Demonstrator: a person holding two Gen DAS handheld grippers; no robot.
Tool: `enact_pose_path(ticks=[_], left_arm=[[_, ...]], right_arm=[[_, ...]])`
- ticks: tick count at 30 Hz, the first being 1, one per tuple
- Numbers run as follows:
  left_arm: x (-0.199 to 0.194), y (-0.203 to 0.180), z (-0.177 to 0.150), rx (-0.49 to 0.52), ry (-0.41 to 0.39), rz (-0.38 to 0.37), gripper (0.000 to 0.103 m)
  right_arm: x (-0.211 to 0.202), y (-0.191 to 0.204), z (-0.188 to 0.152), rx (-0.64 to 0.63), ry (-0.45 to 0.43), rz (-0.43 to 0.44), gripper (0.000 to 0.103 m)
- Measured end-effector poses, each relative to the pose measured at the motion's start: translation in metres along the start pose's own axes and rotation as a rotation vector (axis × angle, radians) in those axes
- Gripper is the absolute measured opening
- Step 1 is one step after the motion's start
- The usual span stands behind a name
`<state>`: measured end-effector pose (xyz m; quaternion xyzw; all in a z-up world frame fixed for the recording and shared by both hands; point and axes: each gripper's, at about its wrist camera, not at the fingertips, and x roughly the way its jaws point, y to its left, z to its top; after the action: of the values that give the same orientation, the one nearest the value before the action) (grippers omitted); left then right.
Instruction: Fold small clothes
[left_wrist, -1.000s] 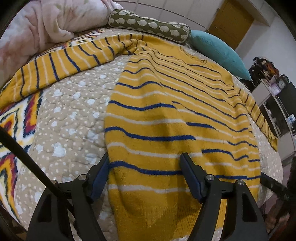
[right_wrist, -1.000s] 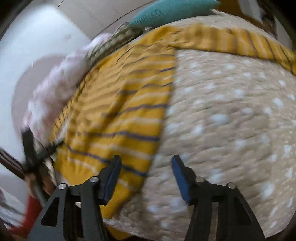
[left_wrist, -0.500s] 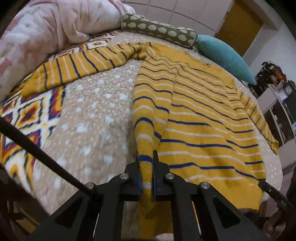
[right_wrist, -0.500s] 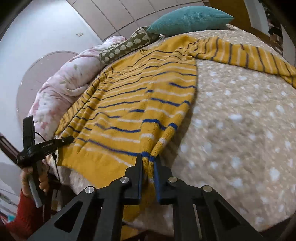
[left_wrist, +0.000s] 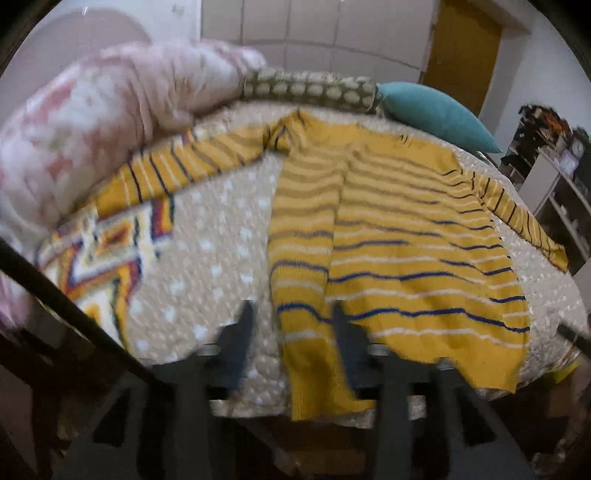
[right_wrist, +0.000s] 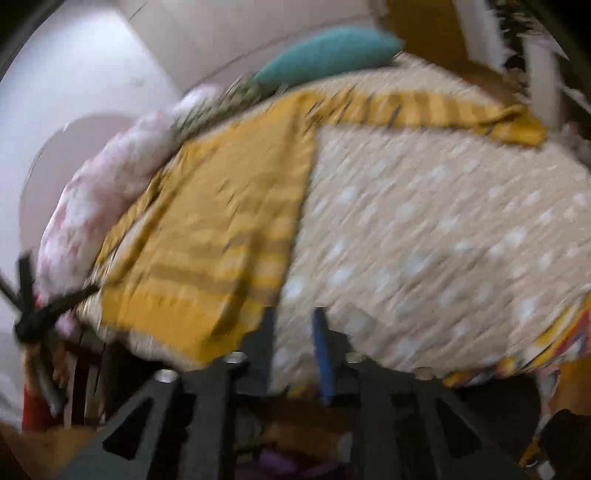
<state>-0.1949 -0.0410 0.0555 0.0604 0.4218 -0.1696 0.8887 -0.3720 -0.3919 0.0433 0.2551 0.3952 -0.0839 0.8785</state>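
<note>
While both jaws just opening, left gripper (left_wrist: 291, 325) released, sweater (left_wrist: 399, 266) hem between fingers; right gripper (right_wrist: 295, 332) released, sweater beside left finger.

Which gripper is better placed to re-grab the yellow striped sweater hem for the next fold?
Left, probably. The left gripper stands open with the yellow striped knit sweater hem between its fingers. The right gripper is open over bare dotted beige quilt, sweater edge beside it. Both have just been opening.

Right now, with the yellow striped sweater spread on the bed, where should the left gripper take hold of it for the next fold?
Probably the left sleeve's cuff, approached from the bed's left side. It lies stretched flat away from the sweater body, free to fold inward.
</note>
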Motion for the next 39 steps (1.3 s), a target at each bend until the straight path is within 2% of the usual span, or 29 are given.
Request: enact_pose_path(ticks=[1, 3, 4, 5, 8, 13, 18, 21, 24, 28, 39], left_arm=[[-0.004, -0.005, 0.004, 0.014, -0.024, 0.006, 0.06], [-0.01, -0.017, 0.012, 0.046, -0.059, 0.009, 0.064], [-0.009, -0.023, 0.016, 0.056, -0.064, 0.012, 0.069], [-0.008, -0.031, 0.02, 0.064, -0.068, 0.018, 0.07], [0.002, -0.049, 0.028, 0.065, -0.051, 0.032, 0.07], [0.007, -0.065, 0.019, 0.025, -0.037, 0.06, 0.071], [0.012, -0.073, 0.001, 0.027, -0.022, 0.106, 0.08], [0.013, -0.077, -0.007, 0.039, -0.01, 0.109, 0.081], [0.012, -0.079, -0.01, 0.043, -0.016, 0.101, 0.087], [0.01, -0.085, -0.01, 0.074, -0.024, 0.097, 0.088], [0.016, -0.096, -0.015, 0.123, 0.029, 0.066, 0.088]], right_arm=[[-0.001, -0.002, 0.006, 0.019, -0.026, -0.01, 0.037], [-0.001, 0.003, 0.018, 0.025, -0.066, -0.029, 0.039], [0.0, 0.01, 0.022, 0.013, -0.088, -0.039, 0.045], [0.002, 0.019, 0.026, -0.005, -0.102, -0.047, 0.052], [0.014, 0.049, 0.039, -0.071, -0.12, -0.081, 0.06], [0.041, 0.09, 0.051, -0.128, -0.082, -0.073, 0.06], [0.061, 0.117, 0.047, -0.144, -0.072, -0.098, 0.062], [0.066, 0.118, 0.038, -0.131, -0.08, -0.135, 0.064], [0.067, 0.112, 0.033, -0.108, -0.086, -0.179, 0.065], [0.067, 0.105, 0.027, -0.068, -0.085, -0.188, 0.066], [0.071, 0.108, 0.019, -0.105, -0.072, -0.206, 0.067]])
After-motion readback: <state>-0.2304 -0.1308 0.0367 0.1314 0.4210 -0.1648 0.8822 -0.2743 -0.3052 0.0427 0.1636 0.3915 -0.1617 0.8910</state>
